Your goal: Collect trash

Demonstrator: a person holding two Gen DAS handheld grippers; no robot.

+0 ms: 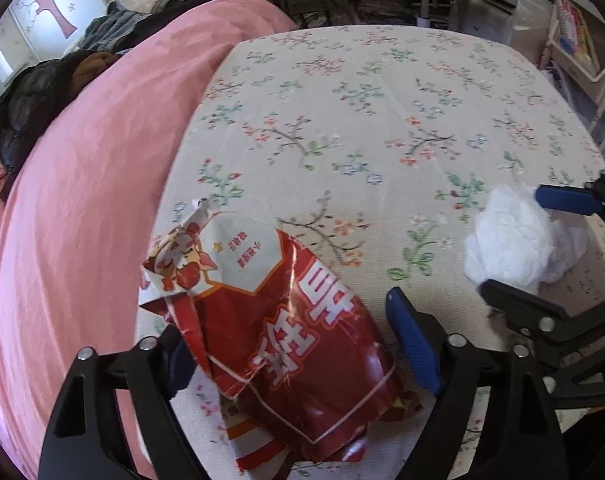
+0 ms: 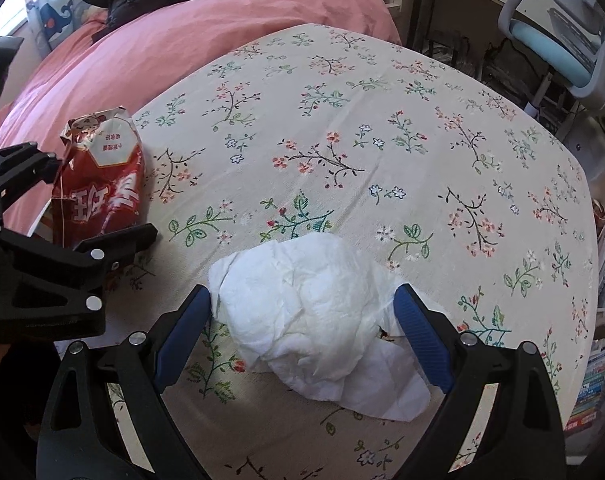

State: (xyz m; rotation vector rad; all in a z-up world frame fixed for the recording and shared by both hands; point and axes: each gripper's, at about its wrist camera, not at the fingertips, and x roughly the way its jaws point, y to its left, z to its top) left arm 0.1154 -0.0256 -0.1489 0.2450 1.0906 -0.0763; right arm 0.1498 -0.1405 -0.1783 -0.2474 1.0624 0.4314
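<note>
Left tongs [image 1: 298, 344] straddle red wrapper [image 1: 286, 344]; right tongs [image 2: 302, 332] straddle tissue [image 2: 302, 312]

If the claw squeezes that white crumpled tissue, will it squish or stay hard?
The crumpled tissue will probably squish; its wrinkled folds look soft. It seems very light, so the open right claw around it may nudge it across the floral cloth.

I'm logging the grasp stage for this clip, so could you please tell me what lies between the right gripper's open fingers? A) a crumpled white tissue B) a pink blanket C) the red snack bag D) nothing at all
A: in the right wrist view the right gripper stands open around the crumpled white tissue, while the red snack bag sits off by the left gripper.
</note>
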